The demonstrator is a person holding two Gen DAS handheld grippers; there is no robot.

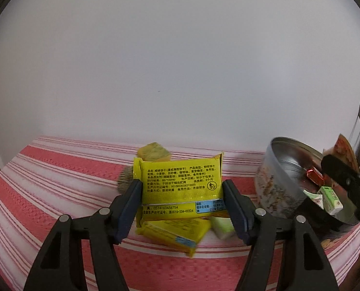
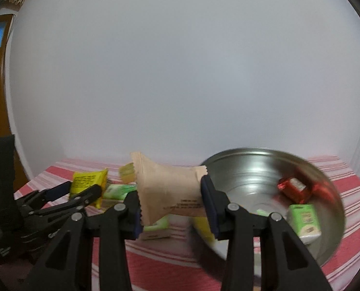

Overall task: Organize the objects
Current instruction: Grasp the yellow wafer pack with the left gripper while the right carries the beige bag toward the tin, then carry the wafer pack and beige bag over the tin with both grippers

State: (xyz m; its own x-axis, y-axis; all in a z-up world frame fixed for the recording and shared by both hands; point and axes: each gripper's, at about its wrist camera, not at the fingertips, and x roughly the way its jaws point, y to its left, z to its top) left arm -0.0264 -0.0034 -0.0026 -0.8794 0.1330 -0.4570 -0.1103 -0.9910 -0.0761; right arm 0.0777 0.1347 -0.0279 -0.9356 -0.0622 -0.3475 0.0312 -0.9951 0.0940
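The left gripper clamps a yellow packet above the striped surface. Only the right wrist view shows the right gripper gripping a beige packet beside the metal tin.

Soft, even indoor light fills both views, leaving the white wall flat and shadowless. Fisheye bending curves the striped surface and blackens the corners. The print on the yellow packet is sharp (readable, even), while the metal tin smears with motion blur in the right view.
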